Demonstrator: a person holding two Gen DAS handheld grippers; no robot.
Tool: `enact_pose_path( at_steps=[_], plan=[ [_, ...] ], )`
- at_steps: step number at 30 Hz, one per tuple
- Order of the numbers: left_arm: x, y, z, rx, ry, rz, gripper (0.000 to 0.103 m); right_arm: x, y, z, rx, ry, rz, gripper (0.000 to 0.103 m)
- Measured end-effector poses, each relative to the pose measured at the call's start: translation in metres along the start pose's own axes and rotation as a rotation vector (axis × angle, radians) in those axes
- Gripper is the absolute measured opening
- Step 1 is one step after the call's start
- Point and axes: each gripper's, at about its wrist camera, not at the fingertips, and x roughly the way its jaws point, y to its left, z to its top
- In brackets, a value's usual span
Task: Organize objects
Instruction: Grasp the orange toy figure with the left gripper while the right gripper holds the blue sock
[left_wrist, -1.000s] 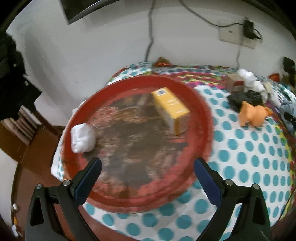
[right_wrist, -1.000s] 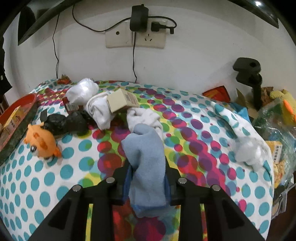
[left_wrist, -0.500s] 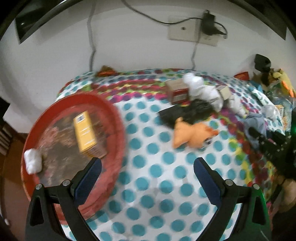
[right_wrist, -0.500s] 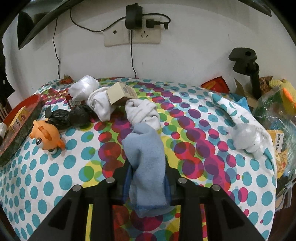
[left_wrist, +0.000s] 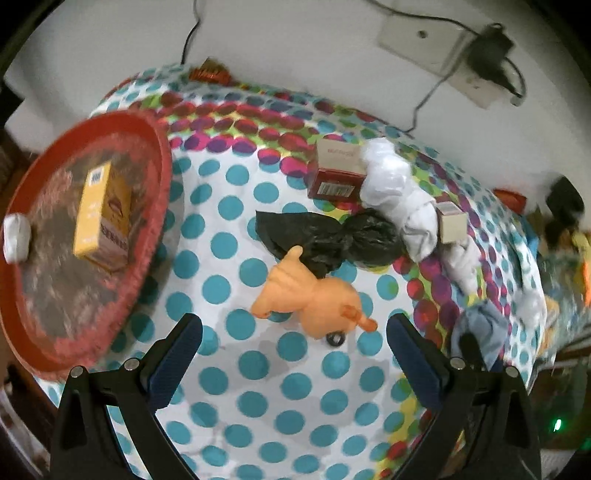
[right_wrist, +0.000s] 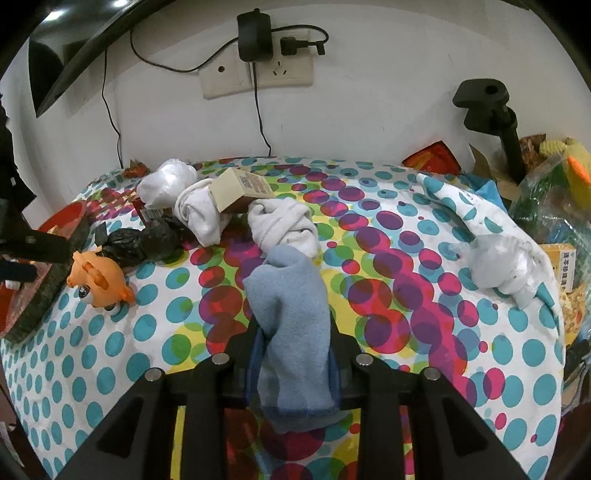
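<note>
My left gripper (left_wrist: 293, 345) is open and empty above the polka-dot cloth, just short of an orange toy fish (left_wrist: 314, 295). Beyond the fish lie a black plastic bag (left_wrist: 332, 236), a red box (left_wrist: 336, 173), white socks (left_wrist: 399, 192) and a small tan box (left_wrist: 452, 223). A red round tray (left_wrist: 147, 155) at the left holds a yellow box (left_wrist: 103, 218) and a white wad (left_wrist: 16, 238). My right gripper (right_wrist: 293, 358) is shut on a light blue sock (right_wrist: 291, 314); the sock also shows in the left wrist view (left_wrist: 480, 332). The fish (right_wrist: 99, 280) lies to its left.
A white sock bundle (right_wrist: 284, 225), a tan box (right_wrist: 240, 190) and a clear plastic wad (right_wrist: 506, 266) lie on the cloth. Clutter and a black stand (right_wrist: 491, 110) sit at the right edge. A wall socket with a charger (right_wrist: 255, 66) is behind.
My left gripper has swung right, from over the red tray to the orange toy fish. My right gripper has kept hold of the blue sock and drifted slightly.
</note>
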Motion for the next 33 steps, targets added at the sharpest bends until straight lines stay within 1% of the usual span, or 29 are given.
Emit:
enact_pose_path(
  at_steps=[2, 5, 9, 13, 15, 16, 18, 20, 22, 25, 26, 27, 33],
  plan=[
    [0.007, 0.000, 0.001, -0.051, 0.013, -0.002, 0.099, 0.000, -0.003, 0.000, 0.013, 0.002, 0.010, 0.030],
    [0.021, 0.000, 0.001, -0.151, 0.040, 0.016, 0.099, 0.001, -0.005, 0.000, 0.027, 0.006, 0.028, 0.030],
    [0.033, 0.001, 0.001, -0.267, 0.048, 0.043, 0.094, 0.001, -0.006, 0.000, 0.031, 0.008, 0.033, 0.030],
    [0.038, -0.002, 0.004, -0.313, 0.036, 0.078, 0.092, 0.001, -0.007, 0.001, 0.035, 0.011, 0.040, 0.031],
    [0.042, -0.002, 0.005, -0.335, 0.037, 0.082, 0.087, 0.001, -0.007, 0.001, 0.041, 0.011, 0.045, 0.031],
    [0.044, -0.002, 0.005, -0.340, 0.035, 0.077, 0.084, 0.001, -0.008, 0.000, 0.046, 0.011, 0.048, 0.031],
    [0.048, -0.004, 0.006, -0.339, 0.037, 0.079, 0.072, 0.002, -0.009, 0.000, 0.054, 0.012, 0.053, 0.031],
    [0.052, -0.005, 0.005, -0.327, 0.047, 0.088, 0.062, 0.002, -0.009, 0.000, 0.055, 0.013, 0.055, 0.031],
    [0.052, -0.006, 0.004, -0.308, 0.033, 0.096, 0.062, 0.002, -0.009, 0.000, 0.051, 0.014, 0.052, 0.031],
    [0.048, -0.007, 0.001, -0.272, 0.000, 0.084, 0.056, 0.003, -0.008, 0.000, 0.043, 0.014, 0.045, 0.031],
    [0.047, -0.007, 0.000, -0.259, -0.008, 0.077, 0.050, 0.003, -0.008, 0.000, 0.042, 0.014, 0.043, 0.031],
    [0.047, -0.008, -0.001, -0.237, -0.010, 0.056, 0.041, 0.003, -0.008, 0.000, 0.041, 0.014, 0.042, 0.031],
    [0.044, -0.004, -0.004, -0.175, -0.025, 0.033, 0.040, 0.003, -0.008, 0.000, 0.041, 0.015, 0.042, 0.031]
  ],
)
